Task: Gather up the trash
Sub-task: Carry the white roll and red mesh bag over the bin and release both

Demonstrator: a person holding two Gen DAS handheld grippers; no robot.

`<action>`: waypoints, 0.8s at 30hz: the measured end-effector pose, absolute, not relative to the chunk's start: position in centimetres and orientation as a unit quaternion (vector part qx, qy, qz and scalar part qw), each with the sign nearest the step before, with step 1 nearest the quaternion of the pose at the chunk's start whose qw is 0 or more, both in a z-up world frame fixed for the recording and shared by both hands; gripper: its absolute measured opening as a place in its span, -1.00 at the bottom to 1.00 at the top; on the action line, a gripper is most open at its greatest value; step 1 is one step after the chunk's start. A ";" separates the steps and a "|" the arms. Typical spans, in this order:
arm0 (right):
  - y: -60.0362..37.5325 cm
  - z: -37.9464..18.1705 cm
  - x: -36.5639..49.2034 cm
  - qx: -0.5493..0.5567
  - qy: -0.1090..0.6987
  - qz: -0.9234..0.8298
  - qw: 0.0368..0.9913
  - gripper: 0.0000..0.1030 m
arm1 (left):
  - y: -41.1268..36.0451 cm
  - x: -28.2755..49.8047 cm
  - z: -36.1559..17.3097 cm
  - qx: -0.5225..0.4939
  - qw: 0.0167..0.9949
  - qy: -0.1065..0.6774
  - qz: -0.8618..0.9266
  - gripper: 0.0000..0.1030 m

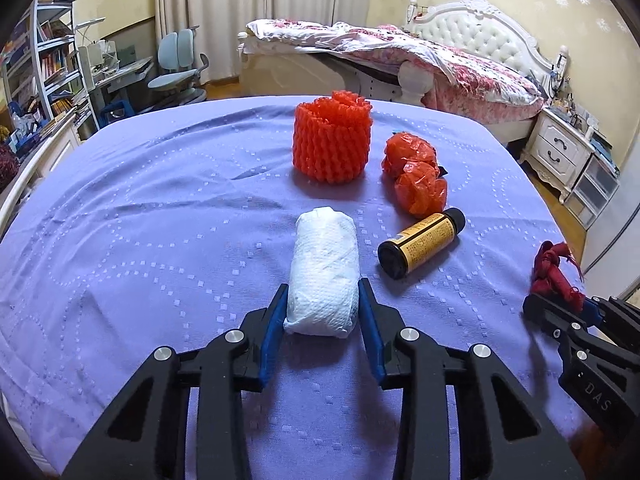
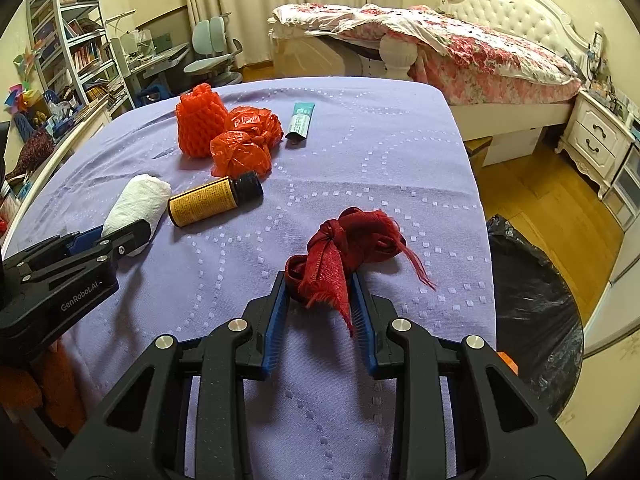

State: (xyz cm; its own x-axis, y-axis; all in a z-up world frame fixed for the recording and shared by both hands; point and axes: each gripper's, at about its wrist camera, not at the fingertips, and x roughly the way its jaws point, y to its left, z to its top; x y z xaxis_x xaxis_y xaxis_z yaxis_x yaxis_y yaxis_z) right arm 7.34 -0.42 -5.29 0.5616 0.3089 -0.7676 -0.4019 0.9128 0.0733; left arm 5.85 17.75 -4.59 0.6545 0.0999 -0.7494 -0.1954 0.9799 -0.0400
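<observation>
A rolled white paper towel wad (image 1: 324, 272) lies on the purple-covered table (image 1: 160, 208). My left gripper (image 1: 323, 302) has closed on its near end, both blue pads touching it. A knotted dark red cloth (image 2: 344, 252) lies near the table's right edge. My right gripper (image 2: 319, 292) has closed on its near end. Further back are an orange foam net sleeve (image 1: 332, 140), a crumpled orange plastic bag (image 1: 416, 172), a brown bottle with a yellow label (image 1: 420, 242) lying on its side, and a green tube (image 2: 301, 120).
A black trash bag (image 2: 528, 320) stands open on the floor just right of the table. A bed (image 2: 460, 48), a nightstand (image 2: 596, 136), a desk with chair (image 1: 176, 68) and bookshelves (image 1: 44, 52) lie beyond.
</observation>
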 end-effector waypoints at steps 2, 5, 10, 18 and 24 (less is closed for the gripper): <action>-0.4 -5.3 7.3 -0.054 0.422 0.202 0.882 -0.41 | 17.7 5.6 -4.5 -0.058 0.909 0.405 0.082 -0.31; -0.5 -5.2 7.0 -0.052 0.421 0.202 0.883 -0.41 | 17.4 4.9 -4.4 -0.057 0.911 0.402 0.080 -0.31; -1.0 -5.0 6.3 -0.050 0.418 0.202 0.884 -0.41 | 16.6 3.8 -4.1 -0.062 0.912 0.400 0.074 -0.31; -2.8 -4.6 4.9 -0.043 0.410 0.194 0.890 -0.41 | 13.9 2.4 -3.5 -0.065 0.916 0.392 0.049 -0.31; -5.4 -4.1 3.9 -0.031 0.403 0.177 0.897 -0.41 | 10.9 1.9 -3.0 -0.055 0.922 0.383 0.025 -0.31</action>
